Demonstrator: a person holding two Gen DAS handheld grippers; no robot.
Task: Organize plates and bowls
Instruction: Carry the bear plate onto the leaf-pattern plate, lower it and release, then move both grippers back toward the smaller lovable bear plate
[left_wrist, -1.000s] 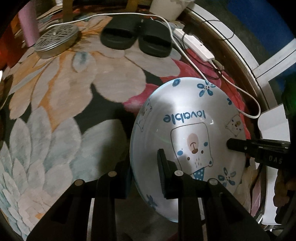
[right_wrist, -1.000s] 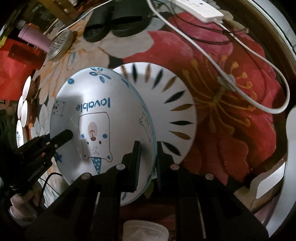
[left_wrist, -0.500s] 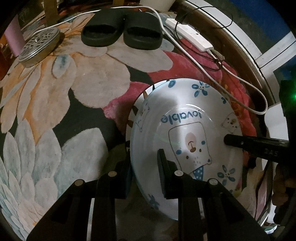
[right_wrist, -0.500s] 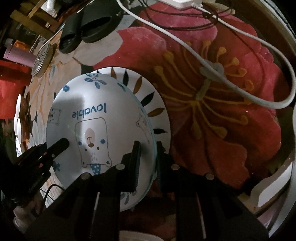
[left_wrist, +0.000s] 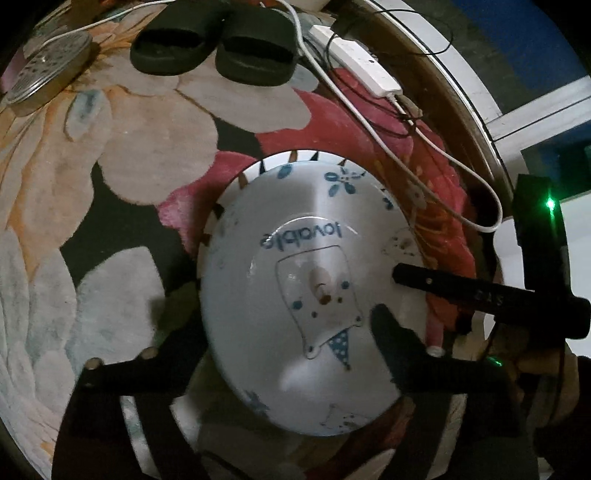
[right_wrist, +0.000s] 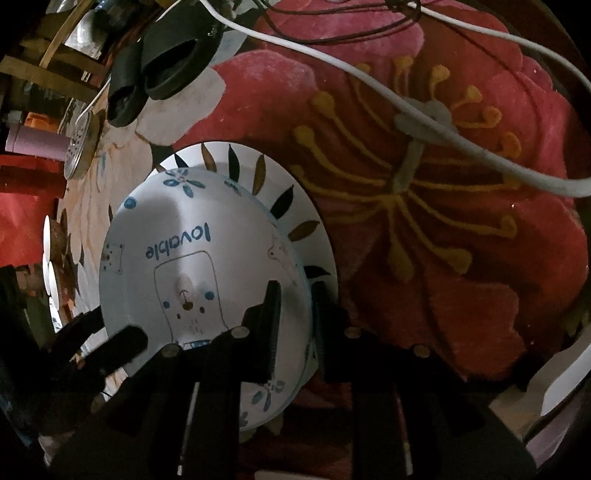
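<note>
Bear plate (right_wrist: 192, 266), frame centre, over leaf-rimmed plate (right_wrist: 295, 206): right gripper (right_wrist: 293, 314) pinches its rim, left gripper (left_wrist: 284, 332) spread wide; risk: 1-sided hold tips it, chipping both.

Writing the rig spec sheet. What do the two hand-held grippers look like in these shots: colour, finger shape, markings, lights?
Both are matte black. The left hand-held gripper has flat angular fingers with small pale round fasteners on top. The right hand-held gripper has a ridged pad face on its finger. From the left view, its body carries a green light and faint, unreadable lettering. No sleeves visible.
</note>
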